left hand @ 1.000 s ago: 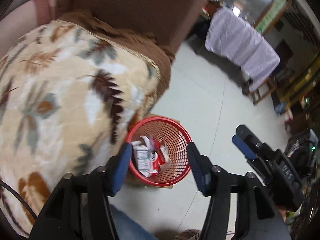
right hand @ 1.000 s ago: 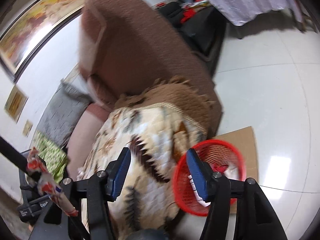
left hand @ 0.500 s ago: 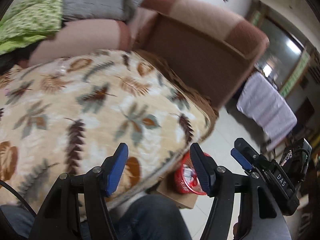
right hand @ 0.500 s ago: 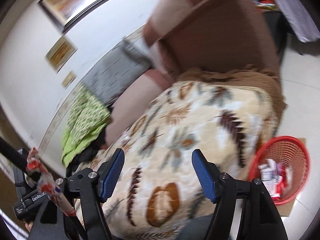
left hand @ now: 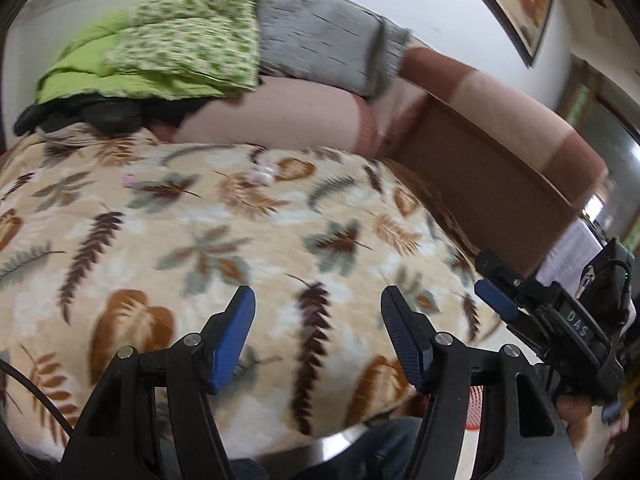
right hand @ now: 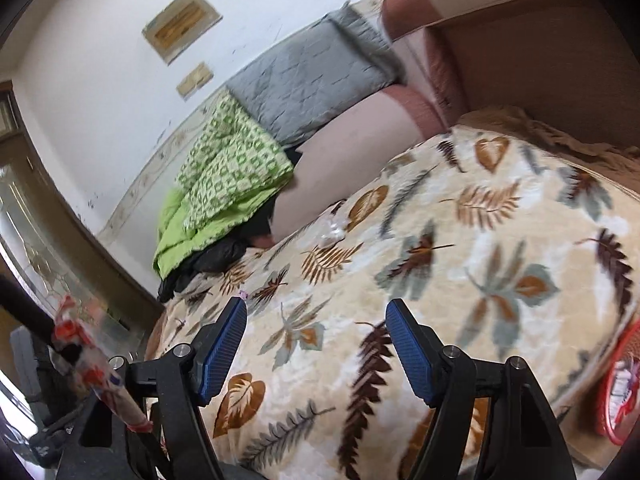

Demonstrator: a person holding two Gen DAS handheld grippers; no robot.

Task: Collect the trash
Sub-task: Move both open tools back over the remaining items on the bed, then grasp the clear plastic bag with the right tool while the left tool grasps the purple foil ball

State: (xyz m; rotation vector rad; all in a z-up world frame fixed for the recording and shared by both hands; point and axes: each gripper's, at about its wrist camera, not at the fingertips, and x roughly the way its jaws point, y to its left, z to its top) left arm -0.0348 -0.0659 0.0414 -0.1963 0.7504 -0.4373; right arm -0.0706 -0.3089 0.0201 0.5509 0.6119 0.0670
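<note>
A crumpled clear wrapper [left hand: 262,174] [right hand: 332,228] lies on the leaf-patterned blanket [left hand: 208,240] [right hand: 460,280] near the sofa's pink back cushion. A tiny pink scrap [left hand: 129,179] [right hand: 242,294] lies further along the blanket. My left gripper [left hand: 318,308] hovers open over the blanket, nothing between its blue pads. My right gripper [right hand: 317,312] is open and empty too, well short of the wrapper; it also shows at the right of the left wrist view [left hand: 490,282]. The red mesh basket [right hand: 618,380] [left hand: 476,404] holding wrappers peeks out at the blanket's edge.
A green patterned quilt [left hand: 168,52] and a grey cushion [left hand: 320,48] lie on the sofa back. The brown armrest [left hand: 500,168] rises at the right. A person's jeans-clad leg [left hand: 372,452] is below. A red-and-white strip [right hand: 92,360] hangs by a black rod.
Both views swung up from the red basket on the floor to the sofa seat. The basket slid to the frame edges, and the clear wrapper came into view.
</note>
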